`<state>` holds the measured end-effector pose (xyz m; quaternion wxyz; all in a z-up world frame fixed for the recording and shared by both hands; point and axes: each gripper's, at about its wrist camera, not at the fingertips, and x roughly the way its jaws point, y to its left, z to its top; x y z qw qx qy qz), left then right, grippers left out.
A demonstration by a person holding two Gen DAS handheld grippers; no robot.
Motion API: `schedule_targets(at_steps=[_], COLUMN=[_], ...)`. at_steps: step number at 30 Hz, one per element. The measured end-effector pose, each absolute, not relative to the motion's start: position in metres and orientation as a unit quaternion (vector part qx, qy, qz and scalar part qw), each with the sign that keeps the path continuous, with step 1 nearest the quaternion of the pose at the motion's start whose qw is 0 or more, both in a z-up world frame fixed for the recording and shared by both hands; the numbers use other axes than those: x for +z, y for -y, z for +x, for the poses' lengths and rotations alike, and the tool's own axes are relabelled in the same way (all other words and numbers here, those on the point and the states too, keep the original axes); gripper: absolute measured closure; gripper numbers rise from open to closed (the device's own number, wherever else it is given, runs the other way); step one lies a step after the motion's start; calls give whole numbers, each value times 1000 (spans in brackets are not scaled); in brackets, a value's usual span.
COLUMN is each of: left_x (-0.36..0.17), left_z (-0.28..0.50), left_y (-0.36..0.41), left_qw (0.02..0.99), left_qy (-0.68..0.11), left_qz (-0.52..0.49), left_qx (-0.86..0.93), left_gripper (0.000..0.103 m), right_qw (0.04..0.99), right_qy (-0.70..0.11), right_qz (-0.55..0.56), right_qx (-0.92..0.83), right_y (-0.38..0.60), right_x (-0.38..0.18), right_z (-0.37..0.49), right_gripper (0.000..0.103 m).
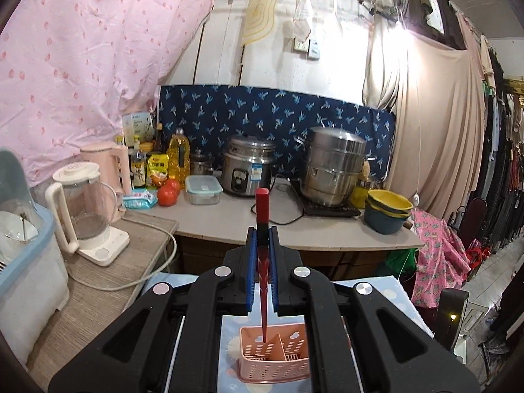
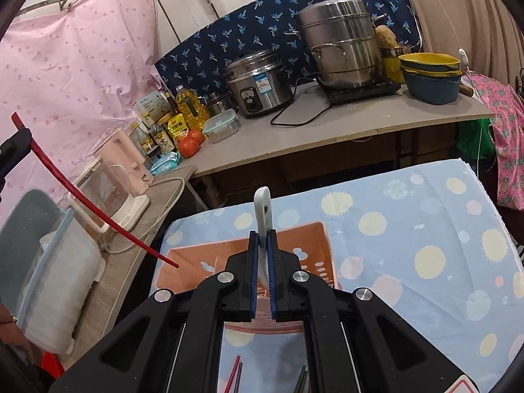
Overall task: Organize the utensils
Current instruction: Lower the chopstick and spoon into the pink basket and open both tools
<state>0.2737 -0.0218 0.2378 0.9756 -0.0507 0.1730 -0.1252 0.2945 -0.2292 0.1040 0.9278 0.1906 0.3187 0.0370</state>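
Observation:
My left gripper (image 1: 262,239) is shut on a red chopstick (image 1: 262,216). It hangs point down, its tip just over the left compartment of the pink perforated utensil holder (image 1: 278,360). The chopstick also shows in the right wrist view (image 2: 98,211), tip above the holder (image 2: 294,239). My right gripper (image 2: 262,242) is shut on a pale grey-white utensil handle (image 2: 263,209), held over the holder. More chopsticks, red (image 2: 234,373) and green (image 2: 303,378), lie on the cloth near me.
The holder stands on a blue dotted cloth (image 2: 409,229). To the left are a glass kettle (image 1: 83,209) and a plastic bin (image 1: 29,262). The back counter (image 1: 229,222) holds a rice cooker, a steel steamer pot, stacked bowls, bottles, tomatoes.

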Motion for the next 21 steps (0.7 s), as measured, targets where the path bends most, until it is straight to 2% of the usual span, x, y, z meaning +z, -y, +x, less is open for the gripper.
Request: schedule_targets(at_steps=[5, 8, 10, 11, 13, 21], left_x=[205, 192, 185, 183, 182, 176], left_z=[292, 295, 293, 291, 286, 236], left_y=[25, 21, 19, 17, 14, -3], left_qw=[969, 966, 965, 964, 964, 961], left_qy=[-211, -227, -233, -236, -238, -250], left_qz=[-53, -56, -53, -52, -53, -52], left_qx=[-120, -114, -108, -107, -105, -110], left_gripper=[96, 95, 89, 83, 79, 79], right_qw=[923, 926, 929, 930, 933, 937], right_qy=[-332, -325, -319, -316, -310, -305], right_qz=[191, 191, 189, 188, 182, 167], right_qx=[29, 19, 14, 12, 8, 1], right_y=[234, 235, 236, 235, 235, 229], right_x=[86, 85, 88, 90, 95, 105], right_z=[303, 298, 292, 288, 277, 205], right_gripper=[97, 93, 85, 84, 84, 82])
